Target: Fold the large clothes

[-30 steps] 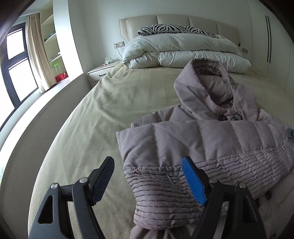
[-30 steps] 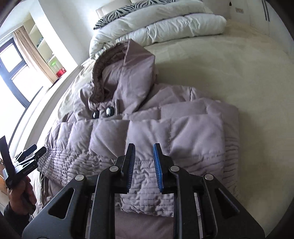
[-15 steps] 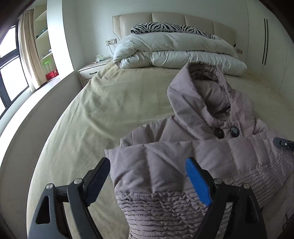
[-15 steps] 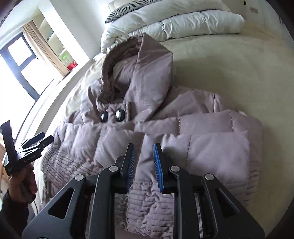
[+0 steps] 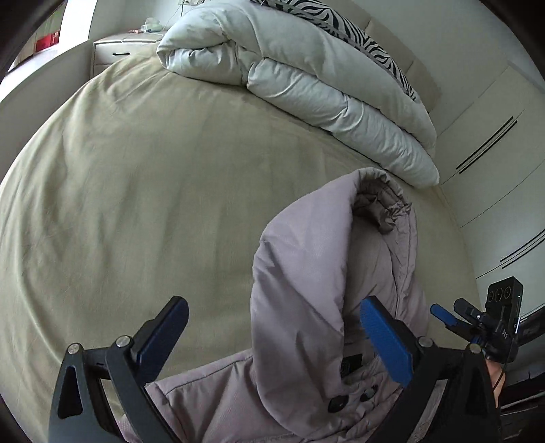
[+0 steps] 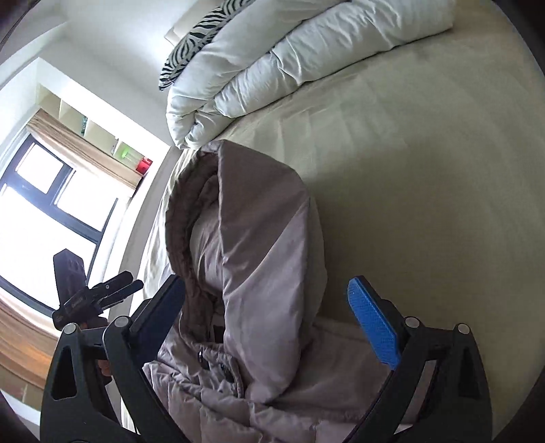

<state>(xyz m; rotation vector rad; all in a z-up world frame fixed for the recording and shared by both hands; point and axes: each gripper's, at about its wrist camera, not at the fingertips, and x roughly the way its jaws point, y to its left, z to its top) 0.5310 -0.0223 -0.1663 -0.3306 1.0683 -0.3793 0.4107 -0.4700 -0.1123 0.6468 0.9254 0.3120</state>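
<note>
A mauve quilted hooded jacket (image 5: pixel 306 306) lies on the bed, its hood (image 5: pixel 357 218) pointing toward the headboard. It also shows in the right wrist view (image 6: pixel 259 259), with dark buttons below the hood. My left gripper (image 5: pixel 272 337) is open and empty, its jaws wide apart over the hood's base. My right gripper (image 6: pixel 269 317) is open and empty, its jaws either side of the hood. Each gripper shows at the edge of the other's view: the right gripper (image 5: pixel 456 317), the left gripper (image 6: pixel 112 289).
The bed has a beige sheet (image 5: pixel 153 191). A folded white duvet (image 5: pixel 289 68) and a zebra-print pillow (image 5: pixel 357 30) lie at the headboard. A nightstand (image 5: pixel 115 51) stands left of the bed. A window (image 6: pixel 51 204) and shelves are on the left; wardrobe doors (image 5: pixel 494 136) on the right.
Both grippers have moved forward from the jacket's folded body up to the hood. The right gripper has gone from nearly shut to wide open. The left has stayed open.
</note>
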